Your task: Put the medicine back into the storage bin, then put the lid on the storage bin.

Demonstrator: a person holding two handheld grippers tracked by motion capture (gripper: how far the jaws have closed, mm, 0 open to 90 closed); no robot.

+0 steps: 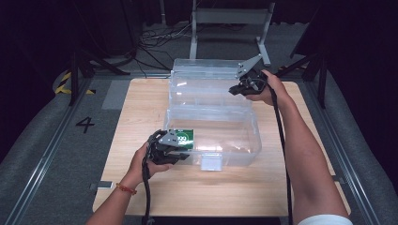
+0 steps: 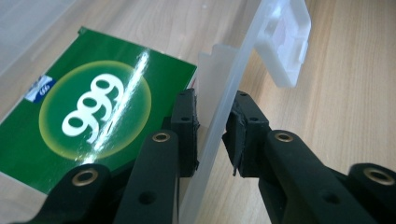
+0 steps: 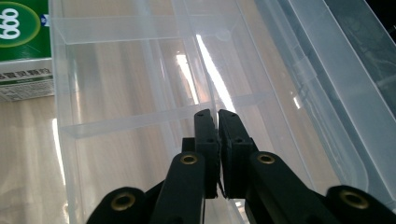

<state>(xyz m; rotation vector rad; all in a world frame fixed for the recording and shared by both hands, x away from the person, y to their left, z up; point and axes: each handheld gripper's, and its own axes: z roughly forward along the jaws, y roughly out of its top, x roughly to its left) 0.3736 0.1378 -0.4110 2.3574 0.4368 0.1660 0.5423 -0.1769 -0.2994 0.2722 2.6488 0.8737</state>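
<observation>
A clear plastic box (image 1: 256, 138) stands open on the wooden table, its lid (image 1: 206, 65) tipped up behind it. A green carton marked 999 (image 1: 183, 137) (image 2: 93, 116) (image 3: 21, 32) lies at the box's front left corner. My left gripper (image 1: 184, 153) (image 2: 215, 109) is shut on the box's front wall (image 2: 219, 93), one jaw inside, one outside, close to the latch (image 2: 285, 42). My right gripper (image 1: 235, 90) (image 3: 217, 116) is at the box's rear right, shut on a thin clear divider (image 3: 210, 93) of the compartment tray (image 1: 206, 96) (image 3: 140, 28).
The wooden table (image 1: 141, 103) has bare board left of and in front of the box. A metal stand (image 1: 230, 18) and cables lie on the floor behind. A floor mark "4" (image 1: 85, 124) sits to the left. Both forearms come in from the bottom.
</observation>
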